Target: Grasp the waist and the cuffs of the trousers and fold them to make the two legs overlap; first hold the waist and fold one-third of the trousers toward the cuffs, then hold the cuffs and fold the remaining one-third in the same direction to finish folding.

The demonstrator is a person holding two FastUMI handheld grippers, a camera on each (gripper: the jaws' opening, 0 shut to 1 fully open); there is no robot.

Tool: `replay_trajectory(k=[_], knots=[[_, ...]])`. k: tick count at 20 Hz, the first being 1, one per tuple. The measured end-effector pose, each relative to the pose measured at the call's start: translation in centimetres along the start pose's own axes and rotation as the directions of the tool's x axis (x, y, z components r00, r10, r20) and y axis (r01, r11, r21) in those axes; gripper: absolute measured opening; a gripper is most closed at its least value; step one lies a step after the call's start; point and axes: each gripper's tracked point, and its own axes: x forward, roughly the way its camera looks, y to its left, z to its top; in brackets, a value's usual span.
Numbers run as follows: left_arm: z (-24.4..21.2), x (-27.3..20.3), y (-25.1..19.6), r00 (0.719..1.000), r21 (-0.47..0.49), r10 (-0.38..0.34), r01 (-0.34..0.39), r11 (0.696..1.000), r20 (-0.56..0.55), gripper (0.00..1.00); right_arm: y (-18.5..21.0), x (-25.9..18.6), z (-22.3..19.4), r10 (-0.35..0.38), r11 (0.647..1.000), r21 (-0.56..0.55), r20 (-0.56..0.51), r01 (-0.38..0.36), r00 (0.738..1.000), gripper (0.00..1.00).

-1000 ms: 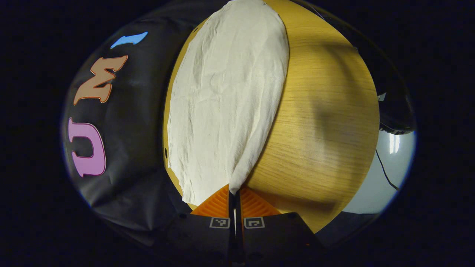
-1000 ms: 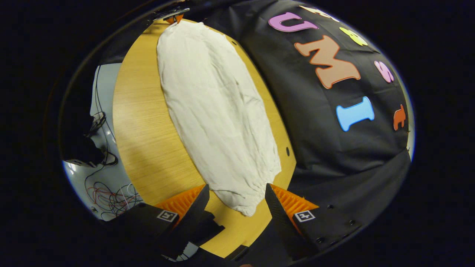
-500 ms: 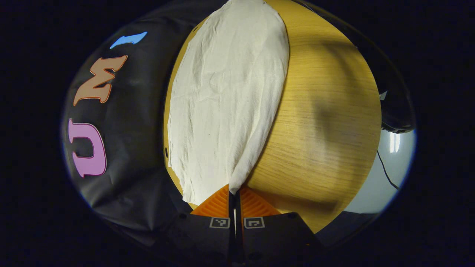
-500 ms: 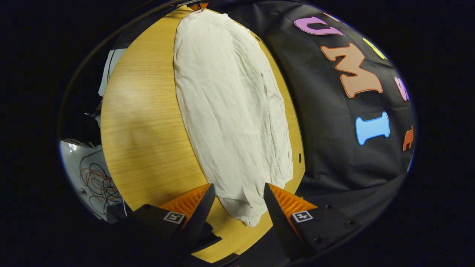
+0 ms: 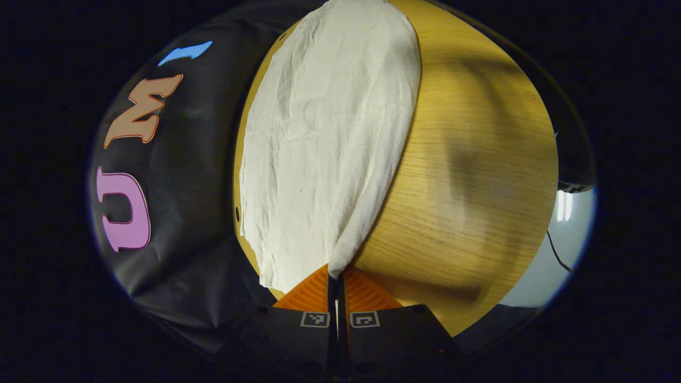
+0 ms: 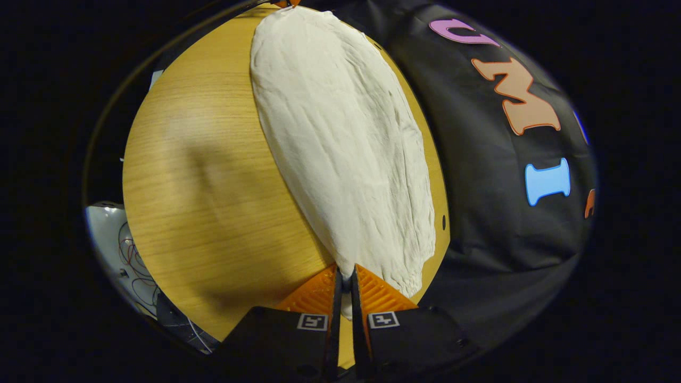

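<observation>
— Cream cloth is filling the middle of both views. Where are the trousers (image 5: 330,138) lying against the fingers?

— In the left gripper view they are running from the top centre of the frame down to the bottom centre, where one corner of the fabric is narrowing into the left gripper (image 5: 336,276). Its two fingers are pressing together on that corner, clenched on the cloth with no gap between them.

— And the other end?

— In the right gripper view the trousers (image 6: 346,143) are stretching from the top centre down to the lower middle. The right gripper (image 6: 346,282) is pinching the near edge there, both fingers squeezing the fabric, a bit of cloth showing between them below the tips. Far off at the very top of that frame, the other gripper is just peeking in at the trousers' far end.

— How are the edges sitting?

— In the left gripper view the cloth's left edge is lying close along the edge of the wooden table (image 5: 468,175), just beside the black booth wall (image 5: 186,213). In the right gripper view that same tight side is showing on the right, the hem nearly reaching the table (image 6: 202,186) rim.

— Any open room?

— Bare wood is spreading wide at the right of the left gripper view and at the left of the right gripper view. Beyond it, pale floor with loose cables (image 6: 133,260) is showing at the lower left of the right gripper view.
</observation>
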Motion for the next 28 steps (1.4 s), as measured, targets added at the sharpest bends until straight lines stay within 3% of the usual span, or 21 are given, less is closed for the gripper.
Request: replay_trajectory(k=[3,8,14,18,23,28], knots=[[0.2,-0.5,0.5,1.0,-0.027,0.011,-0.011,1.0,-0.021,0.0,-0.3,0.3,-0.6,0.016,0.999,0.039,-0.016,-0.016,1.0,0.1],[0.2,-1.5,5.1,0.993,-0.161,0.088,-0.099,0.982,-0.077,0.0,-4.0,-0.4,0.0,-0.049,0.987,0.151,0.015,0.046,0.999,0.1],[1.1,-2.9,11.2,0.976,-0.239,0.195,-0.213,0.947,-0.097,0.0,-10.4,-0.3,1.1,-0.156,0.957,0.251,0.023,0.145,0.987,0.1],[0.6,-2.3,14.7,0.979,-0.398,0.186,-0.203,0.894,-0.081,0.0,-13.9,0.8,2.5,-0.218,0.934,0.292,0.008,0.207,0.976,0.1],[2.3,0.1,21.3,0.965,-0.429,0.263,-0.241,0.871,-0.01,0.0,-17.0,2.5,3.2,-0.246,0.899,0.354,-0.08,0.258,0.966,0.1],[3.8,4.1,27.3,0.953,-0.48,0.3,-0.243,0.843,0.046,0.0,-21.5,4.4,4.3,-0.31,0.858,0.383,-0.146,0.343,0.939,0.1]])
